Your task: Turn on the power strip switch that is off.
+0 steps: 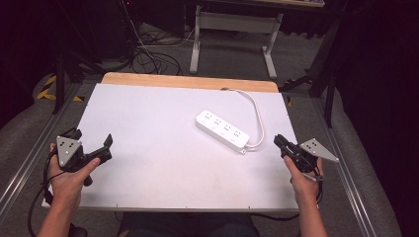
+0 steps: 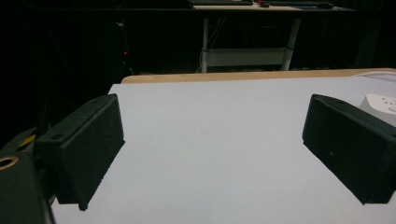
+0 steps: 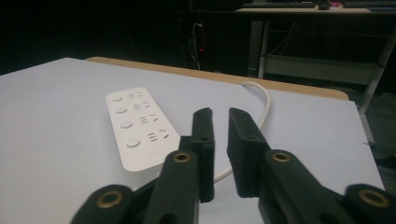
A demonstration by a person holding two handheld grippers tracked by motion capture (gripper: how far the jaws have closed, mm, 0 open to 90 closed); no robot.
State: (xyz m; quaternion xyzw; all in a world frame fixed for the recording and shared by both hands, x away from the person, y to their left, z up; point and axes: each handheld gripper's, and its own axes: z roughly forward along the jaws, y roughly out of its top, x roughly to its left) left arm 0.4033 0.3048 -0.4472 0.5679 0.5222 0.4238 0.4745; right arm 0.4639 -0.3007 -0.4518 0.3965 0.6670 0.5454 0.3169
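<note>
A white power strip [image 1: 222,130] with several sockets lies flat on the white tabletop [image 1: 148,168], right of centre. Its white cable [image 1: 258,113] loops off toward the far edge. My left gripper [image 1: 93,136] hovers near the table's left edge, held by a hand, its jaws wide open with nothing between them. In the left gripper view the gripper [image 2: 212,149] faces bare tabletop, and the power strip [image 2: 380,103] peeks past the right jaw. My right gripper [image 1: 277,139] sits at the right edge, pointing at the strip's near end. There the gripper [image 3: 219,113] is shut on nothing, with the power strip [image 3: 140,128] just ahead and to its left.
A wooden strip [image 1: 188,80] borders the table's far edge. Beyond it stands a white desk frame [image 1: 232,22], with tangled cables [image 1: 148,54] on the grey floor. Metal rails [image 1: 29,158] run along both sides of the table.
</note>
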